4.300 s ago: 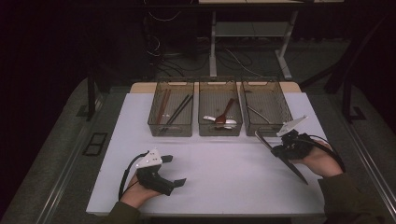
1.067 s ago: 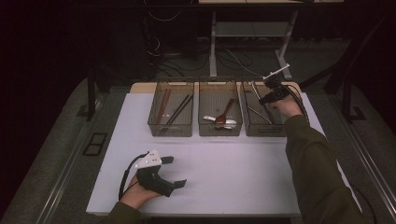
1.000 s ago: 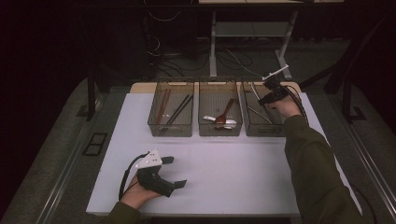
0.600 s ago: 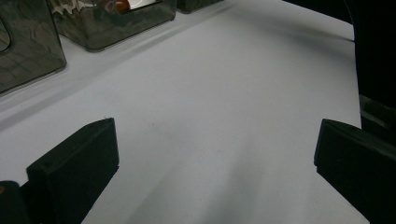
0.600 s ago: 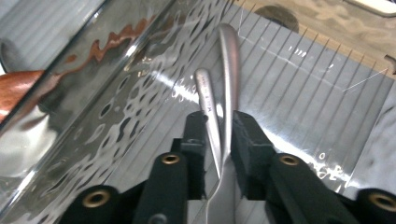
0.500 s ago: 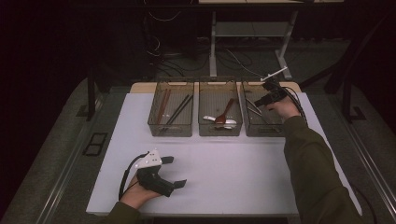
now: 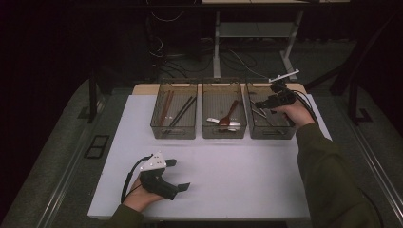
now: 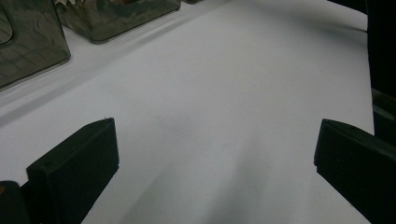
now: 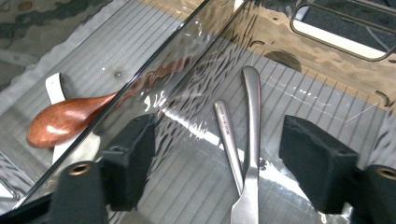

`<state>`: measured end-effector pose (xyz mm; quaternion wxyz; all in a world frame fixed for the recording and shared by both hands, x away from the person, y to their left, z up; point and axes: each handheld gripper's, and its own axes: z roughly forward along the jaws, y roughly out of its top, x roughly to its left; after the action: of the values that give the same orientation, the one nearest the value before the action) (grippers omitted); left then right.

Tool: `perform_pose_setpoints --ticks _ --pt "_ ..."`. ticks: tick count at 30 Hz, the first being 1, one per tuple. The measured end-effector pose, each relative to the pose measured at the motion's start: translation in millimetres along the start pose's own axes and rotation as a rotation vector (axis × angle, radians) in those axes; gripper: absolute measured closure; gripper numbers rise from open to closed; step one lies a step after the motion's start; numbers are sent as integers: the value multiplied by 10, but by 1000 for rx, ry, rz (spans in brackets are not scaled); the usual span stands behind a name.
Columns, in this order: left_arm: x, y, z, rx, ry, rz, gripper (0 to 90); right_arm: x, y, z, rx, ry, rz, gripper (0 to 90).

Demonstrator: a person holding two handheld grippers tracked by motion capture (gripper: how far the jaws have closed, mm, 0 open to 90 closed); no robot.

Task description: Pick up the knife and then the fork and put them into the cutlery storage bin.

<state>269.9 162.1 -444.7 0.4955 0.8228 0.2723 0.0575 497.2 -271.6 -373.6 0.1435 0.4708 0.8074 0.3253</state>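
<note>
My right gripper hovers over the right clear bin at the back of the white table. Its jaws stand open in the right gripper view, just above two metal utensils that lie side by side on the bin floor. Nothing is held between them. My left gripper rests on the table near the front left, held by a hand. It is open with bare white table between its jaws.
The middle bin holds a wooden spoon and a white spoon. The left bin holds brown and black chopsticks. A white mat covers the table in front of the bins.
The right gripper has gone from the table's right side up and back to the right bin, and has hardly shifted in the last second. The left gripper has stayed put.
</note>
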Motion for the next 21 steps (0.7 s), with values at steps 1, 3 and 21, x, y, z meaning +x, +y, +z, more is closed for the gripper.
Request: perform_pose_setpoints --ticks 1,3,21 --pt "0 -1 -3 0 3 -2 0 13 -8 -15 -6 1 -3 217" --pt "0 -2 -7 0 9 -3 0 29 -35 -53 -33 11 -5 199" --pt "29 -20 -27 -4 11 -4 0 171 -436 -492 -216 118 -18 179"
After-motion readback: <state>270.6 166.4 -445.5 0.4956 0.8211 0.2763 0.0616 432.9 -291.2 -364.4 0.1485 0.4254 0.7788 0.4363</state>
